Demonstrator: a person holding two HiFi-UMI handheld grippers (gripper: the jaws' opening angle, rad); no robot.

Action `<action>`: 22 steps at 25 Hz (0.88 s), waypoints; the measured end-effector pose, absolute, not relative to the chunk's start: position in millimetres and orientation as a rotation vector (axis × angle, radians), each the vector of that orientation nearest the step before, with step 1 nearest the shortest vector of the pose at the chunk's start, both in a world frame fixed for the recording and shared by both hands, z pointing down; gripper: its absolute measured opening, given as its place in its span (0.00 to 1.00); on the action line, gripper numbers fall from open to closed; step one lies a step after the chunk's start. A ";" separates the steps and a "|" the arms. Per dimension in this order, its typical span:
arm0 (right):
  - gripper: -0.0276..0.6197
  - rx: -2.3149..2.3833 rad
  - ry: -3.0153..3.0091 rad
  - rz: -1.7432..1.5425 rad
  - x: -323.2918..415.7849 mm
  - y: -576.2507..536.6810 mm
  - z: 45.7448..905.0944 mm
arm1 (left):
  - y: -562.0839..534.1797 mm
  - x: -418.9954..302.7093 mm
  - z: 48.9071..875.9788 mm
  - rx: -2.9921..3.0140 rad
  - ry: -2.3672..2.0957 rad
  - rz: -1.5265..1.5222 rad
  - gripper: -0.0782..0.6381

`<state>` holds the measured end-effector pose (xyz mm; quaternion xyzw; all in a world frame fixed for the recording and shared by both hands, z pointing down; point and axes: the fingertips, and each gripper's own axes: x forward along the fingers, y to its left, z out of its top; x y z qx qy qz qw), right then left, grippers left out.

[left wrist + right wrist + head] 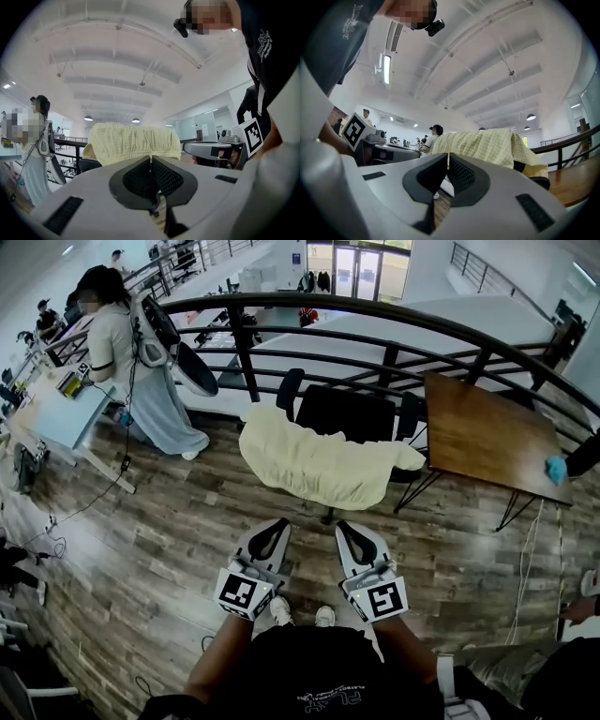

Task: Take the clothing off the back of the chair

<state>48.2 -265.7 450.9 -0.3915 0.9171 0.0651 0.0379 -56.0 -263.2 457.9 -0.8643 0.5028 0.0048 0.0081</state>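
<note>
A pale yellow checked garment (pixel 319 463) hangs over the back of a black office chair (pixel 345 412) in front of me. The same garment (pixel 135 143) fills the middle of the left gripper view, and this garment (pixel 485 145) shows again in the right gripper view. My left gripper (pixel 280 524) and right gripper (pixel 341 527) are held side by side, short of the cloth and apart from it. Both pairs of jaws meet at the tips with nothing between them. The left gripper (pixel 150 158) and the right gripper (pixel 448 155) point about level at the chair back.
A brown wooden table (pixel 489 435) stands right of the chair, with a blue-gloved hand (pixel 557 469) at its edge. A dark curved railing (pixel 375 338) runs behind. A person in pale clothes (pixel 131 362) stands at a desk (pixel 56 418) on the left. The floor is wood planks.
</note>
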 end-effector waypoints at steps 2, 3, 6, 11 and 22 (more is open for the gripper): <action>0.08 -1.241 2.799 0.209 48.5 -270.3 450.1 | -269.5 -54.5 455.4 -2.718 1.529 0.025 0.15; 0.08 -1.264 2.790 0.208 48.9 -271.7 450.3 | -272.0 -53.6 454.9 -2.729 1.507 0.028 0.15; 0.08 -1.319 2.769 0.196 48.4 -272.9 452.3 | -277.0 -53.5 451.8 -2.746 1.452 0.036 0.15; 0.08 -1.379 2.755 0.203 43.9 -272.4 450.2 | -283.1 -58.2 448.6 -2.790 1.421 0.001 0.15; 0.08 -1.435 2.732 0.195 39.5 -272.6 453.1 | -299.5 -67.9 438.4 -2.732 1.497 0.078 0.30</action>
